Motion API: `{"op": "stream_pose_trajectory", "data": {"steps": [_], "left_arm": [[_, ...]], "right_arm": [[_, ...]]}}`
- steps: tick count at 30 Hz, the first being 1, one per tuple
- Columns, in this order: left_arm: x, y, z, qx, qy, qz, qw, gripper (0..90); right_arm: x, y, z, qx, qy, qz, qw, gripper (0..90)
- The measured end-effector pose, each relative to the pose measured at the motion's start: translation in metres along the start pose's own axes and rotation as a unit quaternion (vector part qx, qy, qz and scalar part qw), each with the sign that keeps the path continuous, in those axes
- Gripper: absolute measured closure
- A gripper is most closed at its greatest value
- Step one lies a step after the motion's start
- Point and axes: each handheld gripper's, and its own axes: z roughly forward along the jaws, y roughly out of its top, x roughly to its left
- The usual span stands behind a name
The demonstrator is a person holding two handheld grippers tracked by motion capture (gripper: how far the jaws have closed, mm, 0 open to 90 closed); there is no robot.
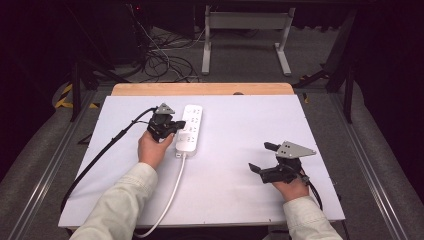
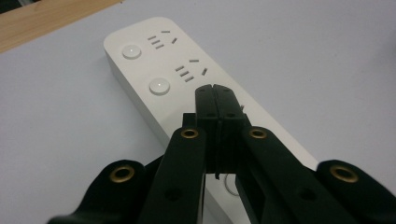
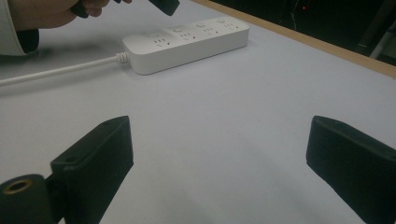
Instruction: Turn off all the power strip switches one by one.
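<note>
The left gripper [image 1: 172, 127] has its jaws pressed flat together with nothing between them, and their joined tips hang over the top face of the white power strip [image 1: 189, 129], about midway along its length. In the left gripper view [image 2: 215, 100] the strip [image 2: 154, 70] runs away ahead of and beneath the closed tips: two round buttons and two groups of socket slots lie just beyond them, and another button shows under the jaws, nearer the hand. Whether the tips actually touch the strip's surface I cannot tell. The strip's white cord [image 1: 167, 200] leaves the near end, just beside the left hand [image 1: 151, 148], and trails back past the forearm to the table edge. The right gripper [image 1: 263, 157] rests well apart from the strip, its jaws spread wide and holding nothing, pointing across the bare white tabletop [image 1: 240, 130]. From the right gripper view [image 3: 219, 154] the strip [image 3: 187, 42] lies far ahead and somewhat to the left of the open jaws, with only empty table surface between.
</note>
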Motion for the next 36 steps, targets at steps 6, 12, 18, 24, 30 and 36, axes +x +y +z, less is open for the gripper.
{"op": "stream_pose_trajectory", "data": {"steps": [6, 12, 18, 24, 30, 36], "left_arm": [[0.002, -0.005, 0.014, 0.011, 0.013, -0.011, 0.9998, 90.0], [0.003, -0.007, 0.018, 0.018, 0.021, -0.004, 0.9996, 90.0], [0.001, -0.008, 0.020, 0.011, 0.036, 0.009, 0.9993, 90.0], [0.000, -0.009, 0.022, 0.011, 0.042, 0.008, 0.9990, 90.0], [-0.004, -0.007, 0.020, 0.030, 0.044, 0.003, 0.9986, 90.0], [-0.007, -0.008, 0.021, 0.026, 0.064, 0.014, 0.9975, 90.0]], "right_arm": [[0.000, 0.000, 0.000, 0.001, 0.001, 0.000, 1.0000, 8.1], [0.000, -0.001, 0.000, 0.000, 0.001, 0.002, 1.0000, 8.1], [0.000, 0.000, 0.000, 0.000, 0.000, 0.000, 1.0000, 8.1], [0.001, 0.000, 0.000, 0.000, 0.001, 0.000, 1.0000, 8.1], [0.001, -0.001, 0.001, 0.002, 0.001, 0.000, 1.0000, 8.1], [0.001, -0.001, 0.001, 0.001, 0.002, 0.000, 1.0000, 8.1]]}}
